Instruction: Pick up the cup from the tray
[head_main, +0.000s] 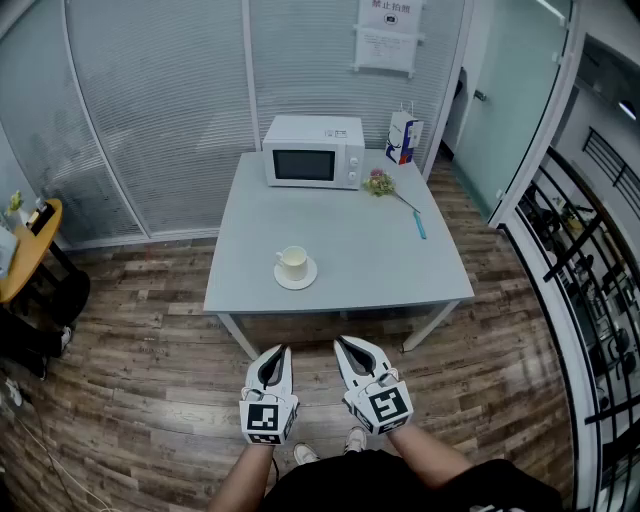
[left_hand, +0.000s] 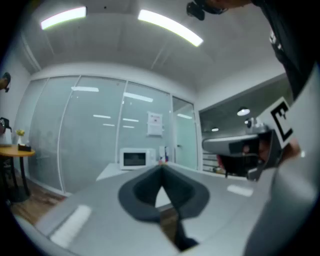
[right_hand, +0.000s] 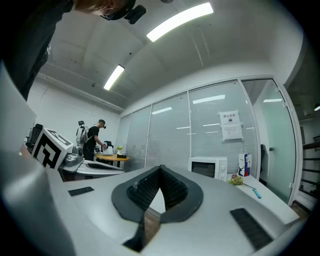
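Head view: cup (head_main: 292, 262) on its tray (head_main: 311, 277) on the desk (head_main: 380, 260), well ahead of the left claw (head_main: 281, 352) and right claw (head_main: 343, 345), both closed and empty. Open one before reaching, then take the cup's side squarely.

The head cam sits high and well back from the tabletop (head_main: 340, 250). It's aimed forward and steeply down, so the whole top fits in frame. The camera on the left hand-held gripper (head_main: 285, 350) rides low, looks along its own jaws toward the far wall, and tilts up enough to catch the ceiling lights. Same deal on the right hand-held gripper (head_main: 341, 343). All three views share the microwave (head_main: 313, 152) and the paper notice (head_main: 387, 40) on the glass wall behind it. Each gripper cam also catches the other gripper at its edge.
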